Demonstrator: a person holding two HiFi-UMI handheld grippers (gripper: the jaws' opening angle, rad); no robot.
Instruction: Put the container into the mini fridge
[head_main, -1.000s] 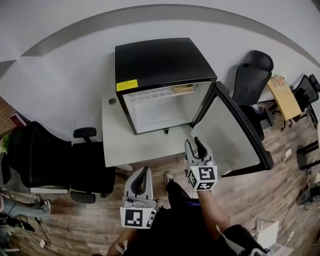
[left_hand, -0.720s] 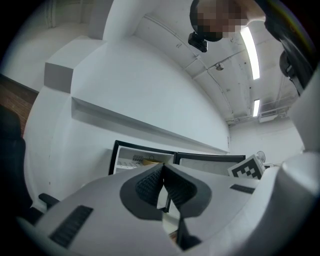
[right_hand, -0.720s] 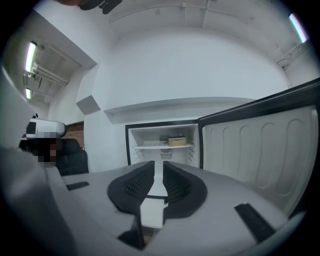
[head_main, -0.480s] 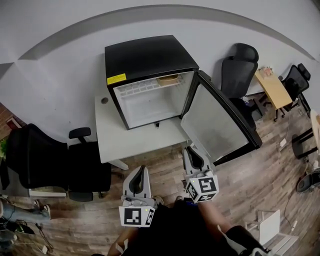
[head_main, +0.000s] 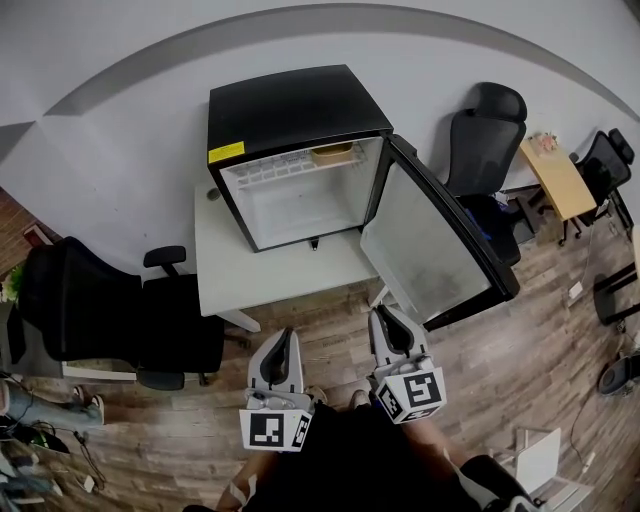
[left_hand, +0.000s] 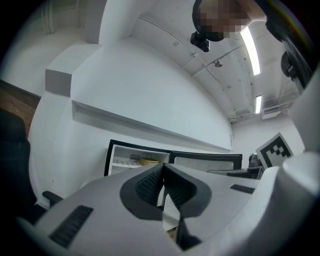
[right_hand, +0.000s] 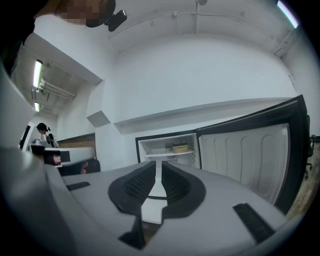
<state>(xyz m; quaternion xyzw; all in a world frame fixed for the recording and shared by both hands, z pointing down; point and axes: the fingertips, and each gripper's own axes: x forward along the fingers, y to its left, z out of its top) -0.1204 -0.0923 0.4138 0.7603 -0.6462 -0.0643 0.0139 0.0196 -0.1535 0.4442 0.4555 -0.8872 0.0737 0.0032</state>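
One mini fridge (head_main: 300, 110) stands on one white table (head_main: 228, 285). Its door (head_main: 430, 250) is swung wide open to the right, and the door's lower edge is near the right gripper (head_main: 383, 318). Three black office chairs (head_main: 80, 310) are in view, one to the left of the table and two to the right. One container (head_main: 333, 153) sits on the fridge's upper shelf, well apart from both grippers. The left gripper (head_main: 284, 340) and the right gripper each have their jaws closed together and hold nothing.

Mini fridge (head_main: 295, 105), upper centre: black casing, smooth, semi-gloss; interior and door liner (head_main: 425, 250) of smooth white plastic. Table (head_main: 230, 285): pale grey, matt. Floor (head_main: 540, 340): wood-grain planks. Left gripper (head_main: 284, 338) and right gripper (head_main: 383, 316): matt grey plastic shells; pads (right_hand: 137, 182) black, ribbed.
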